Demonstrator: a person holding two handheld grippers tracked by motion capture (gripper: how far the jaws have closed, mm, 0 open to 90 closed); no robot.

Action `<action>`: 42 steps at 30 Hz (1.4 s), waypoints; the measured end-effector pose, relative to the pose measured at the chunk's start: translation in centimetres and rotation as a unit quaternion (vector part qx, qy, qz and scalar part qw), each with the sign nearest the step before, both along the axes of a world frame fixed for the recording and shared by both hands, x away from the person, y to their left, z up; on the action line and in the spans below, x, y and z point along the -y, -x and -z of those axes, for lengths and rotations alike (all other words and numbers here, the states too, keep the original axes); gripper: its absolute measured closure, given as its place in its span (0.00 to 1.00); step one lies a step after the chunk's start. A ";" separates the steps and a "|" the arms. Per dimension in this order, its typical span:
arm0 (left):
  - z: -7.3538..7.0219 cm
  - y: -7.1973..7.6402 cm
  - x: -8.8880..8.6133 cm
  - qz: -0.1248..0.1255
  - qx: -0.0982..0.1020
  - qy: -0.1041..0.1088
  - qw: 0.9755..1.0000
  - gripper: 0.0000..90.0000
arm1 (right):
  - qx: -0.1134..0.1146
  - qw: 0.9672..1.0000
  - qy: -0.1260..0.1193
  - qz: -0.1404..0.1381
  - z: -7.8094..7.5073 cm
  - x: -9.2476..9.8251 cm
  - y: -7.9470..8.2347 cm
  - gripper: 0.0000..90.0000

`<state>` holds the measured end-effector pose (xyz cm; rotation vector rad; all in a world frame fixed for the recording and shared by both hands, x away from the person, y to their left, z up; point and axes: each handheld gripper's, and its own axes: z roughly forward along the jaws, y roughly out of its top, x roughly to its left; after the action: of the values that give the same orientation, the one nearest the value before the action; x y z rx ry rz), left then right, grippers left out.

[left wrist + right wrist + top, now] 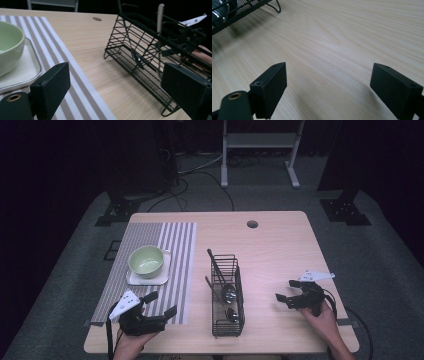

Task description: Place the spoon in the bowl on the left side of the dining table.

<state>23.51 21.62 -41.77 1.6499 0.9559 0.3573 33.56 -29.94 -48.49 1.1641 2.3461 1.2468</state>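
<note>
A black wire cutlery basket point(227, 295) stands in the middle of the wooden table point(280, 250), with spoons point(229, 296) lying inside it. A green bowl point(146, 260) rests on a white square plate point(133, 279) on a striped placemat point(172, 245). My left gripper point(161, 303) is open at the near left, over the placemat's front edge, nothing between its jaws. My right gripper point(286, 290) is open to the right of the basket, above bare wood. In the left gripper view the basket point(147, 60) and bowl point(8, 46) lie ahead.
A round cable hole point(252, 224) sits near the table's far edge. Beyond the table stand a white frame point(260, 150) and black stands on grey carpet. Bare wood lies between the basket and the right gripper point(329, 82).
</note>
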 end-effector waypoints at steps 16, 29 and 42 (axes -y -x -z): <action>-1.2 -0.6 2.3 0.042 0.002 0.004 0.999 0.09 | 0.003 1.000 0.004 -0.003 0.0 -0.1 0.0 0.14; -1.9 -1.0 3.6 0.060 0.004 0.004 0.998 0.09 | 0.003 1.000 0.006 -0.006 0.0 -0.1 0.1 0.14; -2.9 -1.6 5.7 0.082 0.005 0.000 0.997 0.09 | 0.002 1.000 0.004 -0.010 0.0 -0.1 0.1 0.14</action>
<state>25.13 15.93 -38.86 1.7121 0.8059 0.2540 33.47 -29.83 -48.49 1.1365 2.3634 1.2447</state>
